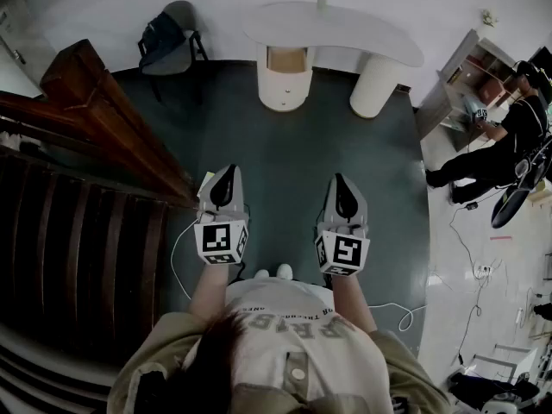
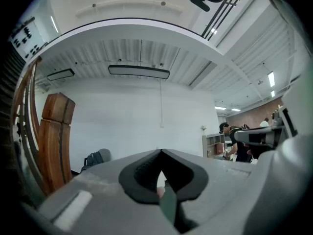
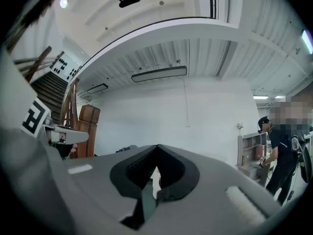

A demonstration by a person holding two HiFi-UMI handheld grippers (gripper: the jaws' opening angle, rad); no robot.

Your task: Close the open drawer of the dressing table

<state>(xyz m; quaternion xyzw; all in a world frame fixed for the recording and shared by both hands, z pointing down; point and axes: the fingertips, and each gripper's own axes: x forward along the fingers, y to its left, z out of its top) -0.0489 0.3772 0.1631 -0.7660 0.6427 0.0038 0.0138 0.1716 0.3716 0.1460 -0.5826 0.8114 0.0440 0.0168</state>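
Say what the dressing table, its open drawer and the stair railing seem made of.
Dressing table: likely painted or laminated board; smooth matte white, no grain visible. Open drawer: inside looks like bare light wood or board, tan against the white front. Stair railing: varnished wood, reddish brown with slight sheen.

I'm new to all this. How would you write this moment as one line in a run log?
left gripper: shut, empty | right gripper: shut, empty | drawer: open | dressing table: ahead, far from both grippers
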